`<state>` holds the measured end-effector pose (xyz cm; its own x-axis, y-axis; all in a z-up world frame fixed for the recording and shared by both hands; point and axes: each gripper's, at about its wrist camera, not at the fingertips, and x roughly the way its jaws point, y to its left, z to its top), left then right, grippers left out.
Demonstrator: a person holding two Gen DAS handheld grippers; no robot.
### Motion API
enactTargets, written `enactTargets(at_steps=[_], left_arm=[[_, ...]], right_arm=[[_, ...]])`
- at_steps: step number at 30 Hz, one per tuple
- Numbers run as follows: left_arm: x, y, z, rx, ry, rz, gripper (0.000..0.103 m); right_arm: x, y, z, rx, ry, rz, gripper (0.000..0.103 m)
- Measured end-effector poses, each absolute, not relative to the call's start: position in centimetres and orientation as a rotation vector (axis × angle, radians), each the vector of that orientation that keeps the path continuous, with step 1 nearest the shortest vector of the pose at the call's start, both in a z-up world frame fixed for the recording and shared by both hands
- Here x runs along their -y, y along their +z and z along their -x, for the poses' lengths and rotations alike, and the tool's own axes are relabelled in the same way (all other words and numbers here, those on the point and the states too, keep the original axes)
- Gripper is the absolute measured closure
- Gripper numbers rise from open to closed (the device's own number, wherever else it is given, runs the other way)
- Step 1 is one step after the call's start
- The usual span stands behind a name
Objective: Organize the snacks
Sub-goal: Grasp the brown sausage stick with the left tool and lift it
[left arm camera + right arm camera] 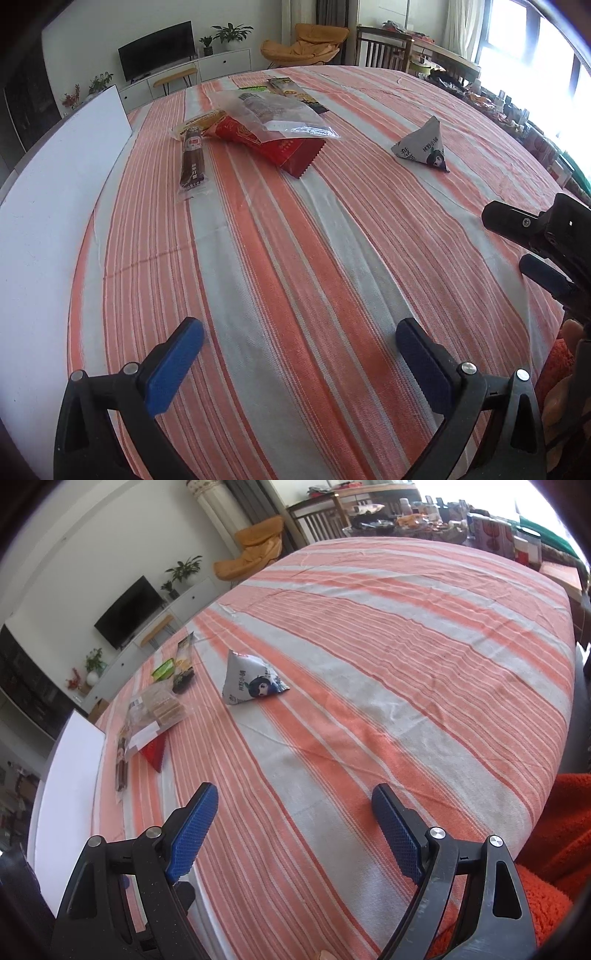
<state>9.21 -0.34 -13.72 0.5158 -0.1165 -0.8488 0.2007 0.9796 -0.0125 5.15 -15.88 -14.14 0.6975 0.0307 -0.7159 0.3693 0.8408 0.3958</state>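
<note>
Blue pads of the left gripper stand spread over bare striped cloth, gripping nothing. Wide open cloth runs ahead of it to the snack pile, with the sausage stick just beside the pile on the white board's side. Right gripper is likewise spread and holds nothing. Ahead of it, well apart from the pile, sits the pyramid pouch, with bare cloth around it.
</note>
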Motion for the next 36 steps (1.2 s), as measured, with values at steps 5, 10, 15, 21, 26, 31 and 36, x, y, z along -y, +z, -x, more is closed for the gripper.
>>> enactTargets(at_steps=[5, 10, 15, 21, 26, 31, 36], left_arm=[[-1.7, -12.7, -10.3, -1.059, -0.212, 0.024, 0.000], [-4.8, -8.6, -14.4, -1.006, -0.121, 0.150, 0.000], [-7.6, -9.2, -21.5, -1.074, 0.061, 0.153, 0.001], [-7.6, -12.5, -26.9, -1.145, 0.037, 0.090, 0.049], [-6.3, -12.4, -25.8, -1.099, 0.011, 0.028, 0.084], [-6.9, -12.3, -19.3, -1.097, 0.000, 0.089, 0.084], [-6.7, -12.4, -13.1, -1.070, -0.057, 0.079, 0.083]], right_arm=[[15.9, -14.1, -5.1, -0.782, -0.200, -0.559, 0.015], [15.8, -14.1, -5.2, -0.781, -0.199, -0.559, 0.014], [15.8, -14.1, -5.2, -0.781, -0.198, -0.558, 0.014], [16.0, -14.1, -5.1, -0.780, -0.190, -0.567, 0.014], [16.0, -14.2, -5.1, -0.780, -0.191, -0.563, 0.014], [16.0, -14.1, -5.1, -0.779, -0.191, -0.565, 0.014], [15.9, -14.2, -5.1, -0.781, -0.192, -0.561, 0.014]])
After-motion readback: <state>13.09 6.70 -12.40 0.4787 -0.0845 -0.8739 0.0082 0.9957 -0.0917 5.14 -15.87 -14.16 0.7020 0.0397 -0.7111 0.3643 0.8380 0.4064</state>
